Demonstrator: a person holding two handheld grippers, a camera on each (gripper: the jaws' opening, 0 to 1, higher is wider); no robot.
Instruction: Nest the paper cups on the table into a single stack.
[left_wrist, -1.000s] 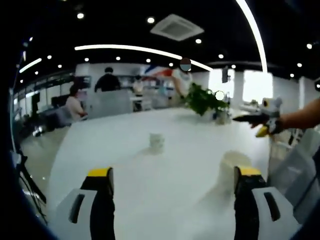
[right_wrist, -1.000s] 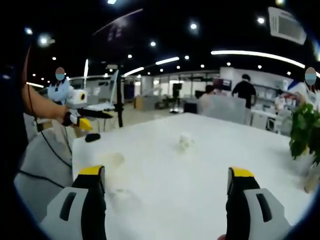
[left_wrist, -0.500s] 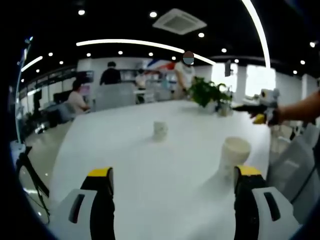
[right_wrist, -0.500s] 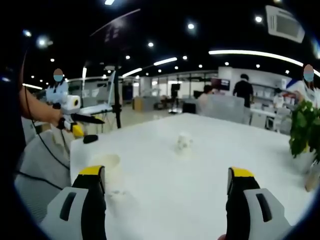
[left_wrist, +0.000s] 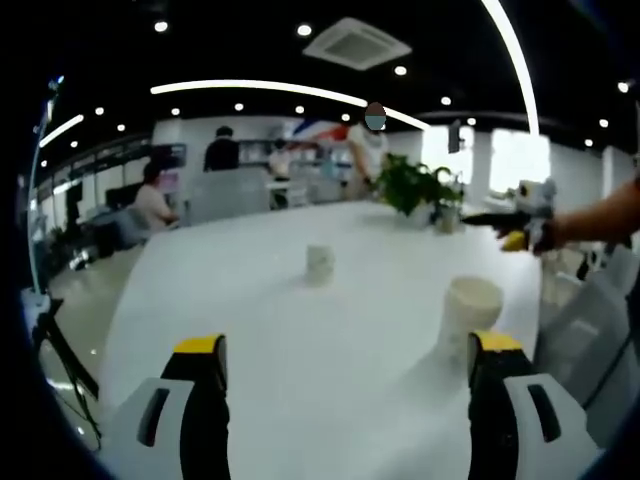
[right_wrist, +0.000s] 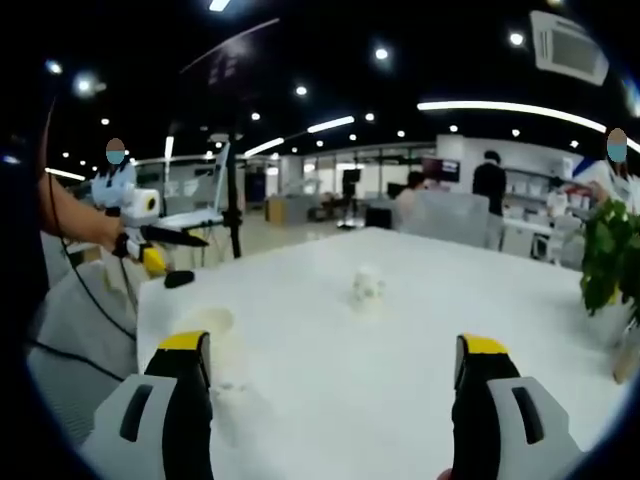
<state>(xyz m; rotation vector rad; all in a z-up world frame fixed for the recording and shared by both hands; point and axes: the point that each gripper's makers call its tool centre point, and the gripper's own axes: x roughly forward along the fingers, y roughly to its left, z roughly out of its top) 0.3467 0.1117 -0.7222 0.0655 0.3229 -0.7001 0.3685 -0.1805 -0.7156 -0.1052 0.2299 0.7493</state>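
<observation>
In left gripper view we see left gripper (left_wrist: 345, 370) at bottom of frame, jaws wide apart, nothing between them. Near paper cup (left_wrist: 468, 315) stands upright on white tabletop (left_wrist: 300, 340), lower right, just beside right jaw. Far paper cup (left_wrist: 319, 263) at centre of frame, well apart from first. Right gripper (left_wrist: 520, 228) at right edge, held in hand.

In right gripper view, right gripper (right_wrist: 335, 375) at bottom, jaws also apart, empty. Near cup blurred at lower left; far cup at centre. Left gripper at left edge.
</observation>
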